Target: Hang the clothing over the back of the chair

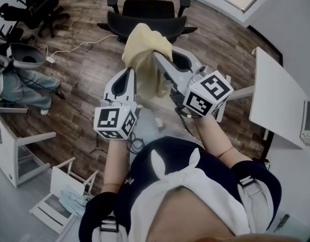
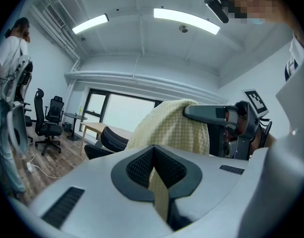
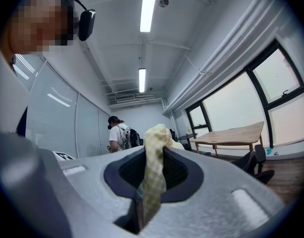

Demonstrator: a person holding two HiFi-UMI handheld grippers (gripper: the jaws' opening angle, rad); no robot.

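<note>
clothing (image 1: 143, 54) pale yellow checked, bunched, hanging between tools.

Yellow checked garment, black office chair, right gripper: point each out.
yellow checked garment (image 1: 142, 47), head view, bunched upper fold.
black office chair (image 1: 149, 9), head view, flat panel between the armrests.
right gripper (image 3: 151, 155), right gripper view, midway between its fingertips, clamped on the garment.

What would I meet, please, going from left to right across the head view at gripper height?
bystander's jeans-clad leg → left gripper → yellow clothing → right gripper → white table
</note>
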